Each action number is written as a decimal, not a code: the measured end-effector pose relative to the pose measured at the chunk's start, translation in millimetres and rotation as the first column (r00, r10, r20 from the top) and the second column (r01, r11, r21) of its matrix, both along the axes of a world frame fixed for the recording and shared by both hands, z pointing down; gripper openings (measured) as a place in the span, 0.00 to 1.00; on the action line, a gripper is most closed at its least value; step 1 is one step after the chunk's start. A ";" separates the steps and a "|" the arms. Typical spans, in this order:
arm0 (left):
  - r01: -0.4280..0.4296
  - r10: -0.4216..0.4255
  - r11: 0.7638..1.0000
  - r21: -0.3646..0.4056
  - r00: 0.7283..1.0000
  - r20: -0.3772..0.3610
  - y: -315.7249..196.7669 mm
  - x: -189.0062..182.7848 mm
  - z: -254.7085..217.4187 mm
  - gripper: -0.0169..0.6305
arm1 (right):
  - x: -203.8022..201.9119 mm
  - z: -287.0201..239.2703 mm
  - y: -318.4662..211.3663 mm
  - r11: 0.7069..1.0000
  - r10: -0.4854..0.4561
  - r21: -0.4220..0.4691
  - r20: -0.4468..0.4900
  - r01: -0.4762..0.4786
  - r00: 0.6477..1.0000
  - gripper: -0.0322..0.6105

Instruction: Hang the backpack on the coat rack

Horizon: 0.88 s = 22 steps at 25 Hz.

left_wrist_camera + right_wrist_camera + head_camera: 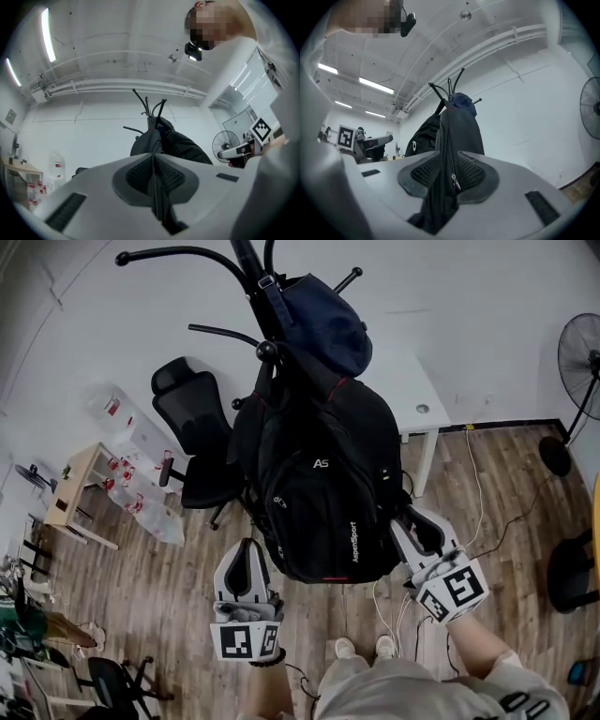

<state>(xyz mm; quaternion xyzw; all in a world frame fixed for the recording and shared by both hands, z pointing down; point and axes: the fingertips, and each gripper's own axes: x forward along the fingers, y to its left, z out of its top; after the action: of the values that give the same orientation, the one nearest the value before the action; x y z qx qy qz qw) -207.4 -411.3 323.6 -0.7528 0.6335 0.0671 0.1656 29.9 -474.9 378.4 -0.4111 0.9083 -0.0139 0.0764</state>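
A black backpack (323,493) hangs from a hook of the coat rack (187,253) at the far side of the room, below a navy bag (328,320), with an office chair (192,418) to its left. The left tool (246,545) sits near the pack's lower left corner, apart from it, its jaws drawn together on nothing. The right tool (417,521) is at the pack's lower right edge, jaws spread wide, with a fold of zippered fabric lying between them, apparently unclamped. The hanging looks done, and letting go is the step in hand. It would go best if the right tool drew straight back toward the person, so the zipper fold slips free without tugging the strap off its hook, while the left tool stays clear of the pack.
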 end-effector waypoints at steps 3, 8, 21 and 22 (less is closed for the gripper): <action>-0.019 0.018 0.999 -0.026 0.999 -0.047 30.1 3.4 15.6 0.04 | 34.2 18.6 26.7 0.998 0.063 -0.020 0.078 -0.062 0.995 0.16; -0.089 0.082 0.992 -0.085 0.994 -0.078 69.5 15.7 46.1 0.04 | 63.9 57.9 76.4 0.987 0.137 -0.097 0.086 -0.129 0.987 0.10; -0.251 0.240 0.963 -0.097 0.964 -0.114 243.6 3.2 86.6 0.04 | 12.9 90.8 280.2 0.972 0.206 -0.125 0.033 -0.200 0.978 0.10; -0.263 0.251 0.960 -0.101 0.961 -0.116 258.7 0.6 90.1 0.04 | 7.4 89.5 298.3 0.972 0.210 -0.116 0.031 -0.205 0.977 0.10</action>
<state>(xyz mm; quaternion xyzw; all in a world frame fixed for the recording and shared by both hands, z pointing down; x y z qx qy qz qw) -206.7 -152.6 413.7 -0.8325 0.5409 0.0897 0.0790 37.4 -176.6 468.0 -0.5072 0.8562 -0.0655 0.0737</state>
